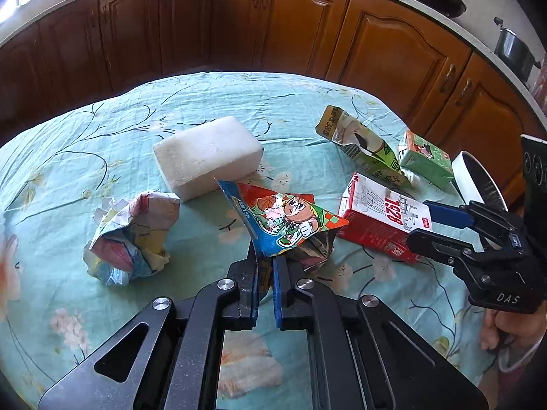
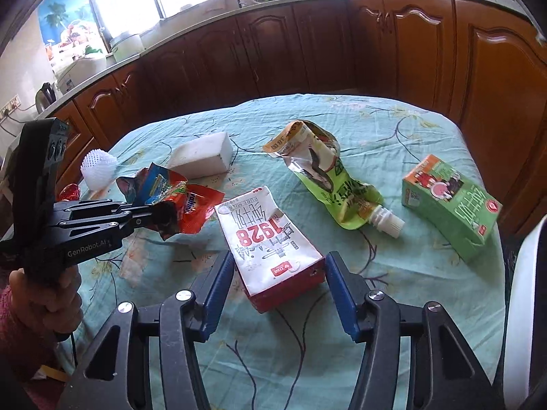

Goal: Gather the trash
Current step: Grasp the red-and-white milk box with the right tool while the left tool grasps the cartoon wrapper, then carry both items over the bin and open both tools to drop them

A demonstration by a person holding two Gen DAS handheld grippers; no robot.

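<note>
Hidden stuff: the crinkled red-and-blue cartoon snack wrapper (image 1: 290,225) has its near end tucked between the left gripper's (image 1: 266,256) fingers, so that part is covered. In the right wrist view the wrapper's print is mostly too scrunched to read.
Cut off: a white rounded bin or bowl rim (image 1: 470,177) is sliced by the right edge of both views, can't really tell what it is. The person's hands only show at the frame edges.
Left gripper: pinched tight on the snack wrapper, blue pads squeezing the foil. It angles down toward the teal floral tablecloth (image 1: 102,143).
Right gripper: the right gripper (image 2: 278,283) is spread apart, pads on either side of the near end of the red-and-white "1928" milk carton (image 2: 270,242) and not touching it.
Carton: lies flat in the middle of the table, long axis running away from the right gripper, leaning slightly left.
Wrapper: sits near the table centre, left of the carton, sticking up and away from the left gripper's tips.
Other trash: a crumpled pastel paper ball (image 1: 133,239) at left, a white foam block (image 1: 208,157) behind the wrapper, a squashed green spouted drink pouch (image 2: 328,177) and a green juice box (image 2: 451,205) to the right, both lying down.
</note>
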